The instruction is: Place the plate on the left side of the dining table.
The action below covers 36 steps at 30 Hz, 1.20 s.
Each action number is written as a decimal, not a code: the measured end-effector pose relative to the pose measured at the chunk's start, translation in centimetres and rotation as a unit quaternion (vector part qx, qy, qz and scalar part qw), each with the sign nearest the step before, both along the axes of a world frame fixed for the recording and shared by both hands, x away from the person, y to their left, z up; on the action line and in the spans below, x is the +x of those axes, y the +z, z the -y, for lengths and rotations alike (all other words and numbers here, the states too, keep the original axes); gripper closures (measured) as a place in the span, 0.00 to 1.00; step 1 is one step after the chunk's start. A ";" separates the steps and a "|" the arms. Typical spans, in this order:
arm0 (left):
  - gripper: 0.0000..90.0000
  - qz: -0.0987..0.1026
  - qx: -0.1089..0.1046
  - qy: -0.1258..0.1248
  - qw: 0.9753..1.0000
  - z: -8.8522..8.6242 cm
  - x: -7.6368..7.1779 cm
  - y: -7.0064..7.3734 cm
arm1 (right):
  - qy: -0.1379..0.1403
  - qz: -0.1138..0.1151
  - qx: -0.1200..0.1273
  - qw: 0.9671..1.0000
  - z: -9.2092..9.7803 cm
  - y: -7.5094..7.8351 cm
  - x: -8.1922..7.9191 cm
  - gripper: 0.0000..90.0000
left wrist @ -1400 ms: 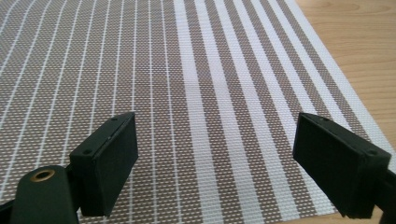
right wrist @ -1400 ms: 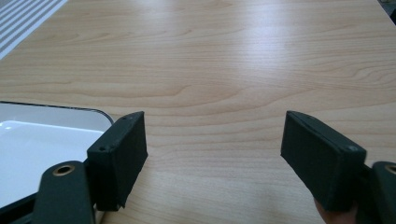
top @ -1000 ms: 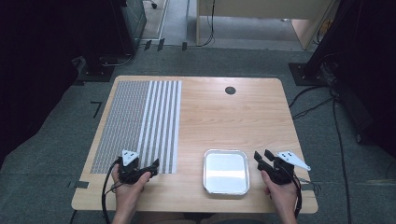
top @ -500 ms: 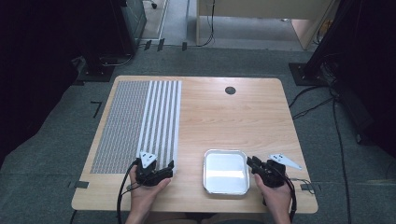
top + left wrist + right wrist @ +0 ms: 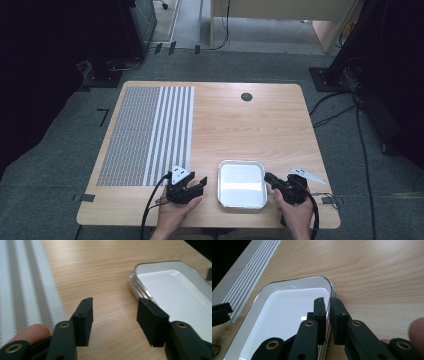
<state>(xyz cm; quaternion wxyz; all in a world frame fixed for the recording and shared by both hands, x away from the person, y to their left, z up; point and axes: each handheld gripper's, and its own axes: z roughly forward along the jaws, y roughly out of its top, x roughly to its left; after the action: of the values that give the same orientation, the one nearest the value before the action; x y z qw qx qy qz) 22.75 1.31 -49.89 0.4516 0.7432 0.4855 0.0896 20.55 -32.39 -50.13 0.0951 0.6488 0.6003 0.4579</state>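
Note:
A shallow silver tray (image 5: pixel 241 162) with a white inside lies near the table's front edge, between my two grippers. My right gripper (image 5: pixel 269 178) is at the tray's right edge. In the right gripper view its jaws (image 5: pixel 328 312) are shut on the tray's rim (image 5: pixel 331 291), one jaw inside the tray and one outside. My left gripper (image 5: pixel 200 184) rests on the wood just left of the tray. In the left gripper view it (image 5: pixel 113 320) stands open, with bare table between the jaws and the tray (image 5: pixel 175 287) beside the right jaw.
A grey and white striped mat (image 5: pixel 150 132) covers the table's left part. A dark round grommet (image 5: pixel 246 96) sits near the far edge. Cables trail from both grippers over the front edge. Dark furniture and floor cables surround the table.
Both hands have moved inward toward the tray. The right gripper has come onto the tray's right rim and shut on it; the left gripper has drawn up to the tray's left side.

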 end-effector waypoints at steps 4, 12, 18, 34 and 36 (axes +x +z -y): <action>0.63 0.002 -0.009 -0.020 1.000 0.8 -0.2 0.0 | -0.004 -0.007 0.010 1.000 0.1 -0.2 -0.2 0.94; 0.71 0.021 0.024 -0.046 0.998 2.5 -0.7 -0.1 | -0.001 -0.018 0.029 0.999 0.2 -0.7 -0.6 0.94; 0.80 0.009 0.030 -0.049 0.998 3.3 -0.7 -0.4 | 0.003 -0.027 0.049 0.998 0.5 -1.1 -0.7 0.91; 0.75 0.011 0.041 -0.051 0.998 3.7 -0.7 -0.7 | 0.000 0.018 0.092 0.996 0.8 -0.2 -1.6 0.89; 0.73 0.011 0.042 -0.049 0.998 3.6 -0.7 -0.7 | -0.013 0.023 0.083 0.996 0.9 -0.2 -1.7 0.88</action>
<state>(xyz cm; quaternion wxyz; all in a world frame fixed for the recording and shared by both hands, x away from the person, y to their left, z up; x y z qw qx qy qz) 22.06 -2.30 -50.56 0.4288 0.7838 0.4388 0.0959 18.89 -33.31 -50.28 0.0610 0.6516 0.5489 0.5201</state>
